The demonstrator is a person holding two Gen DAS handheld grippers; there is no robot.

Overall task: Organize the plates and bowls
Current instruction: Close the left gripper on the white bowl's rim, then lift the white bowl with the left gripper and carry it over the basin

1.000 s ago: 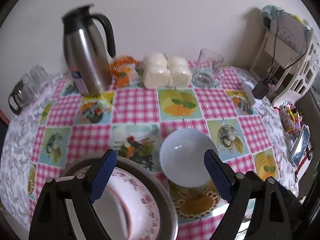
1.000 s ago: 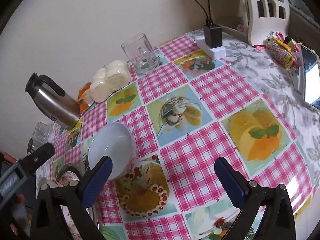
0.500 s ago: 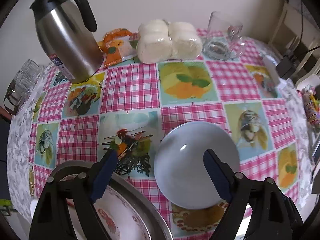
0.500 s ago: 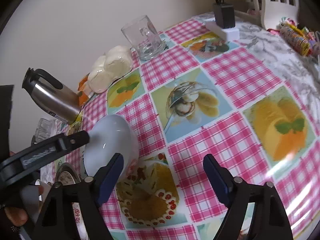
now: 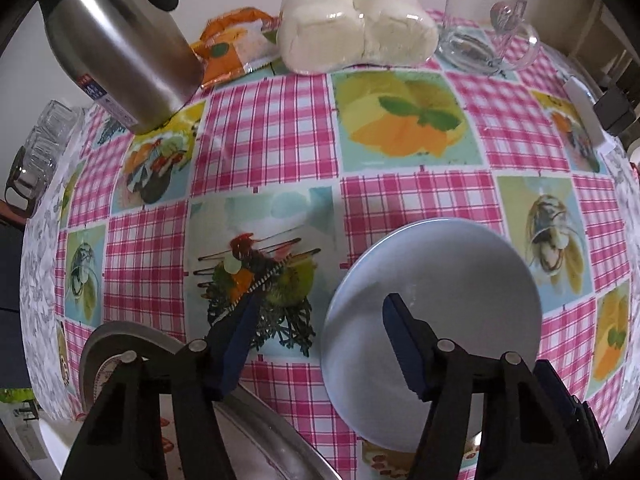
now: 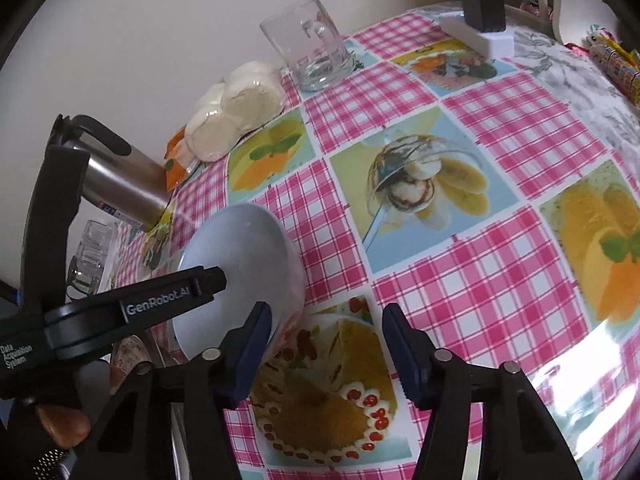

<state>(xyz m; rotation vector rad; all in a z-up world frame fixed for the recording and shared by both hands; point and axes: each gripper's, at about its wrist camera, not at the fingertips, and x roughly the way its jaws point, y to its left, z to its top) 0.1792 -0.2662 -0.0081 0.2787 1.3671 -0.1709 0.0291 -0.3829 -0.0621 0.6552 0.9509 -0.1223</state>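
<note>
Two blue-padded grippers are narrowing on one pale blue-white ceramic bowl (image 5: 436,312), which sits on the pink checked, picture-printed tablecloth (image 5: 272,120). The left gripper (image 5: 320,316) straddles the bowl's near rim, one pad inside and one outside, half closed and not yet pressing. The right gripper (image 6: 326,332) has its left pad just beside the bowl's outer wall, with nothing between its half-closed pads. Glazed, stiff and probably slippery and breakable, the bowl is best pinched squarely across the rim. Beside it lies a patterned plate on a round metal tray (image 5: 132,336).
</note>
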